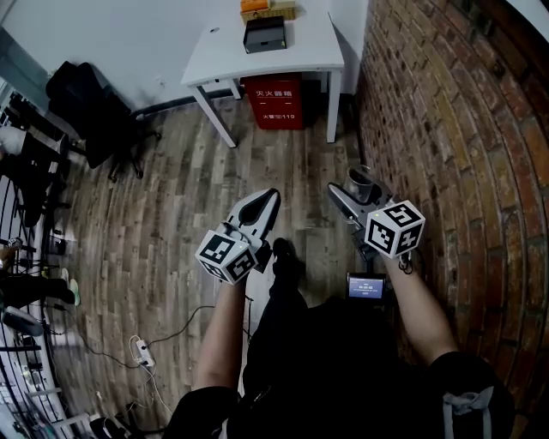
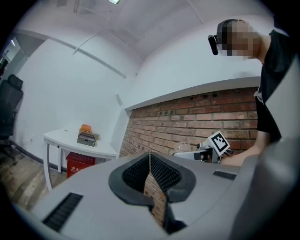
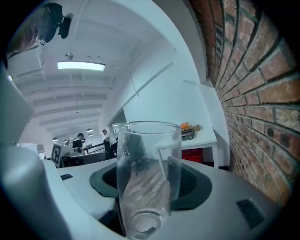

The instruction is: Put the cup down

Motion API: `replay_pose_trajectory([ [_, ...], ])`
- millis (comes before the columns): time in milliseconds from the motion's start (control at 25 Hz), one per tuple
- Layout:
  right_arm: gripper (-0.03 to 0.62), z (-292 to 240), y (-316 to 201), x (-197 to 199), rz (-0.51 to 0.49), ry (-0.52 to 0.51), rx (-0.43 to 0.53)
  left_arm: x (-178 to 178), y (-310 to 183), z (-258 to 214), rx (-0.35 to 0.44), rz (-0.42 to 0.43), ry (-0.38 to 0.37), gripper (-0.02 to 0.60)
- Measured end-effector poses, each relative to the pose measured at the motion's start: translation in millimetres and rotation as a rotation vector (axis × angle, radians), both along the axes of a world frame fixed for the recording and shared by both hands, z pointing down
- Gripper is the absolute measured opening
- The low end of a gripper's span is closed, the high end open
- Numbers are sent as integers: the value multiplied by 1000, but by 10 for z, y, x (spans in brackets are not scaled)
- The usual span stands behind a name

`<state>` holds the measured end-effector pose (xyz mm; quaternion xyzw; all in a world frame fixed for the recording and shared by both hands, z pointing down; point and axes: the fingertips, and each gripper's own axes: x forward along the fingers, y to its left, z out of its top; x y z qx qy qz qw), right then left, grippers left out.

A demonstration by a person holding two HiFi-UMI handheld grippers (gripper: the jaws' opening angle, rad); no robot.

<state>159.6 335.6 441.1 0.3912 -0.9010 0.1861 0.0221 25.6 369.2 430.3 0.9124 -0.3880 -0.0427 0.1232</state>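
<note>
- The right gripper [image 3: 151, 183] has its jaws clamped on a clear glass cup [image 3: 149, 164], one dark ribbed pad pressed to each side of it.
- The cup stands upright between those jaws with its open rim above the pads. It looks empty.
- From above, the cup [image 1: 362, 180] sits at the front end of the right gripper [image 1: 350, 199], held in the air over the wooden floor [image 1: 171, 197].
- The left gripper [image 2: 150, 158] has its jaws shut together. The two pads meet along one thin line, with nothing between them.
- The two grippers are held side by side, the left gripper [image 1: 268, 206] a little apart from the right one's jaws.
- A white table [image 1: 225, 53] stands well ahead of both pairs of jaws, past their tips.
- On the table lie a dark box [image 1: 264, 34] and something orange [image 1: 255, 5] behind it.
- A red box [image 1: 274, 101] sits on the floor under the table.
- A brick wall [image 1: 446, 129] runs close along the outer side of the right jaws.
</note>
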Motion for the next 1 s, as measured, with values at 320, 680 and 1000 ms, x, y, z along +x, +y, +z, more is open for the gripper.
replay_pose_trajectory([
  [320, 276, 18, -1274, -551, 51, 3, -4, -625, -1385, -12, 7, 41, 18, 17],
  [680, 275, -118, -2458, -1170, 84, 9, 2, -1270, -2587, -98, 7, 81, 4, 17],
  [1000, 276, -36, -3106, -1353, 94, 24, -16, -1464, -3230, 32, -16, 95, 18, 17],
])
